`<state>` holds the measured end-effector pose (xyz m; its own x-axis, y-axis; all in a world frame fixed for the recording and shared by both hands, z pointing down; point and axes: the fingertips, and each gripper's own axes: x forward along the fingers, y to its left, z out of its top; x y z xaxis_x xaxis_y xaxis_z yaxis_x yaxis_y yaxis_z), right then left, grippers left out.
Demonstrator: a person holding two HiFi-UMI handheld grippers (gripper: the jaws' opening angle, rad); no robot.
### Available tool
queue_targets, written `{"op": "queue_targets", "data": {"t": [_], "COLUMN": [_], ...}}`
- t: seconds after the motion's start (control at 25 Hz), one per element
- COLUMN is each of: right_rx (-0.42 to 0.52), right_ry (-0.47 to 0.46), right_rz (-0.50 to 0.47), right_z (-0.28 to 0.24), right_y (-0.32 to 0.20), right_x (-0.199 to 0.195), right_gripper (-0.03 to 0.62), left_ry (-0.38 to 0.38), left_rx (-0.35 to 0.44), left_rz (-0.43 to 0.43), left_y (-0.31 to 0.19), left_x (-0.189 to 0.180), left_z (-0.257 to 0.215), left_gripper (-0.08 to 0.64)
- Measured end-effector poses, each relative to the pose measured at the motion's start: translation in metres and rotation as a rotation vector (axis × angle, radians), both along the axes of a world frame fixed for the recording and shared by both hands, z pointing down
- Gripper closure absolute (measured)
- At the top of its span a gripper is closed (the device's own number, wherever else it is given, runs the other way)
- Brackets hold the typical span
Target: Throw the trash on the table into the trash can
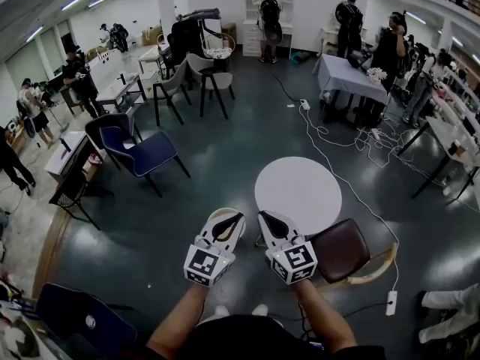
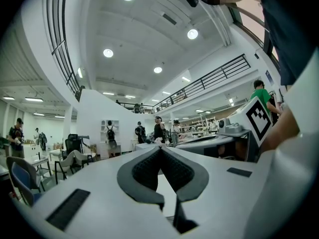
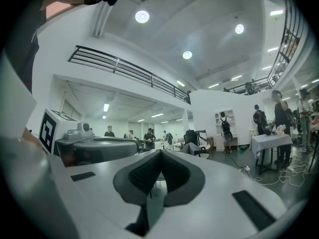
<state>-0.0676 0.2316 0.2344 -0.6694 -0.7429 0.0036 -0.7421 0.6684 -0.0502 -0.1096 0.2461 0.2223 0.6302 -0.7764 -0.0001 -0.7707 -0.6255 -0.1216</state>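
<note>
Risks first. The round white table [image 1: 300,190] sits just ahead of and below both sets of jaws, nearer the right pair. No trash shows on its top in the head view, and neither gripper view shows the top at all. No trash can is identifiable anywhere, so the target and drop spot are both unconfirmed. This could be the wrong table, or the trash may be too small to see.

Both pairs of jaws would have to open before any pick. Going in as they are would only shove an item across the top or off the edge.

The brown padded chair with wooden frame [image 1: 341,250] is just to the right of the right jaws and could get bumped on a reach or a step. A white cable [image 1: 330,137] trails over the dark floor beyond the table, with a white power strip [image 1: 390,302] on the floor behind the right jaws, so there is a trip or snag hazard when walking.

Jaws: on the left gripper [image 1: 229,220] the dark pads [image 2: 144,171] meet at the tip, fully together, with nothing between them. The right gripper [image 1: 268,222] is the same, tips together and empty. Neither one touches anything, and both point level.
</note>
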Motion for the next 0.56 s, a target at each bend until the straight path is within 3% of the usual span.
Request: {"op": "queue_targets", "data": {"t": [0.56], "right_rx": [-0.007], "right_ry": [0.015], "right_rz": [0.008], "right_z": [0.001], "right_y": [0.001], "right_x": [-0.031], "right_gripper": [0.575], "left_ry": [0.016], "left_rx": [-0.025], "left_rz": [-0.004], "left_y": [0.005], "left_x": [-0.033], "left_z": [0.004], "left_gripper": [0.545]}}
